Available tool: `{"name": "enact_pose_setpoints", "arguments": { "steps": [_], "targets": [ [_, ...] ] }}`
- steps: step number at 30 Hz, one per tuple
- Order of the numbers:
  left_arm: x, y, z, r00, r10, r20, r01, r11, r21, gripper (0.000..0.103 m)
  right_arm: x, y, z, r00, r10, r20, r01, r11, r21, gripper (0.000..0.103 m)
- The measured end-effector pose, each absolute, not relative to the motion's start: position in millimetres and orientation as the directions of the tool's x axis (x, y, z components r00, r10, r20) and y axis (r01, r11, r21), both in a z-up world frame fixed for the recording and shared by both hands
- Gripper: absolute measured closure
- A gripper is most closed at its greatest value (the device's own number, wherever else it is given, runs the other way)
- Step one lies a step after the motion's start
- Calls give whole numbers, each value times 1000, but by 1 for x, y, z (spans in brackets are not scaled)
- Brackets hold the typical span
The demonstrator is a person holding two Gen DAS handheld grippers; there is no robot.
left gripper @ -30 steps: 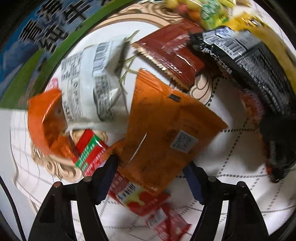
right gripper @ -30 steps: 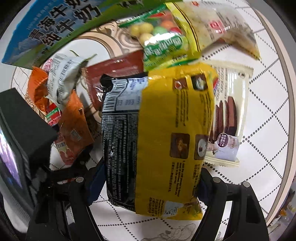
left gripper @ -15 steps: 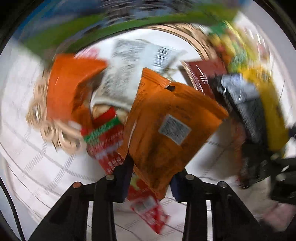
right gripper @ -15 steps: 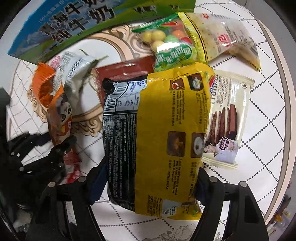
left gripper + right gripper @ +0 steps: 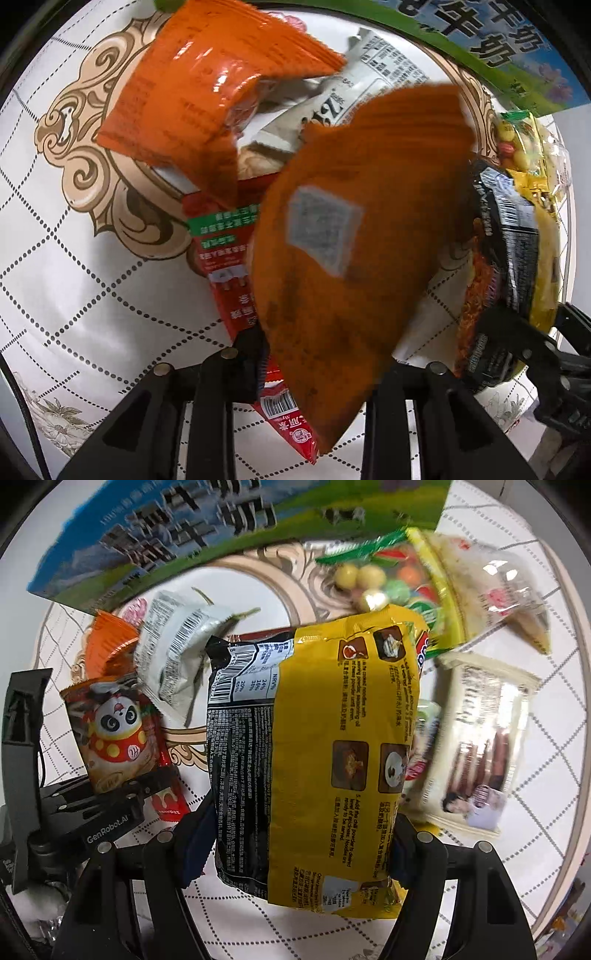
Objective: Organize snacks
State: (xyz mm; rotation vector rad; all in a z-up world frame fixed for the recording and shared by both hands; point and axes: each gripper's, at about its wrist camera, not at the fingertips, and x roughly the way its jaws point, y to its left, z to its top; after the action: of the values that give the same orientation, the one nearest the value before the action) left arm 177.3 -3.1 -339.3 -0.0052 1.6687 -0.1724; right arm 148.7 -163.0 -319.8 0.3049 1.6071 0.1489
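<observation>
- Left gripper (image 5: 317, 373) was clamped on the orange packet (image 5: 354, 236), which filled the centre of the left wrist frame, lifted off the table (image 5: 74, 280) and motion-blurred.
- Right gripper (image 5: 299, 853) was closed on the yellow-and-black noodle bag (image 5: 314, 760), centre of the right wrist frame.
- The rest of the snacks lay piled in the upper half: glossy orange wrapper (image 5: 207, 88), white sachet (image 5: 177, 653), candy bag (image 5: 384, 583), cookie pack (image 5: 480, 746); milk carton (image 5: 229, 528) along the top edge.
- Risk: the orange packet looked held only by its lower part, so a fast swing could slip it out (blur suggested speed). It could also drag the red stick pack (image 5: 236, 273) beneath it.
- Risk: the two grippers sat close together, so the held bags could collide.
- Versus 0.5 s ago: the left view had swung, so the carton now sat upper right, and the packet's panda face showed at the right view's left.
</observation>
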Motion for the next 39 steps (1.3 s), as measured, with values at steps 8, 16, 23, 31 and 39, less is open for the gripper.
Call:
{"name": "enact_pose_setpoints", "arguments": {
  "steps": [8, 16, 23, 31, 39],
  "targets": [
    [159, 24, -294, -58, -168, -984, -7, 986, -168, 63, 161, -157, -343, -66, 308, -949, 118, 947, 300, 17],
    [176, 28, -260, 44, -128, -991, -42, 991, -130, 52, 174, -143, -340, -60, 305, -950, 122, 947, 297, 10],
    [204, -2, -312, -21, -63, -998, 31, 997, -64, 51, 182, -122, -342, -79, 261, -962, 105, 962, 252, 10],
    [224, -29, -356, -53, -1, -999, 63, 998, -5, 51, 160, -113, -346, -103, 256, -961, 103, 964, 246, 10],
    [224, -25, -346, -12, 45, -999, 61, 997, 44, 59, 152, -98, -354, -100, 253, -962, 84, 966, 245, 25]
  ]
}}
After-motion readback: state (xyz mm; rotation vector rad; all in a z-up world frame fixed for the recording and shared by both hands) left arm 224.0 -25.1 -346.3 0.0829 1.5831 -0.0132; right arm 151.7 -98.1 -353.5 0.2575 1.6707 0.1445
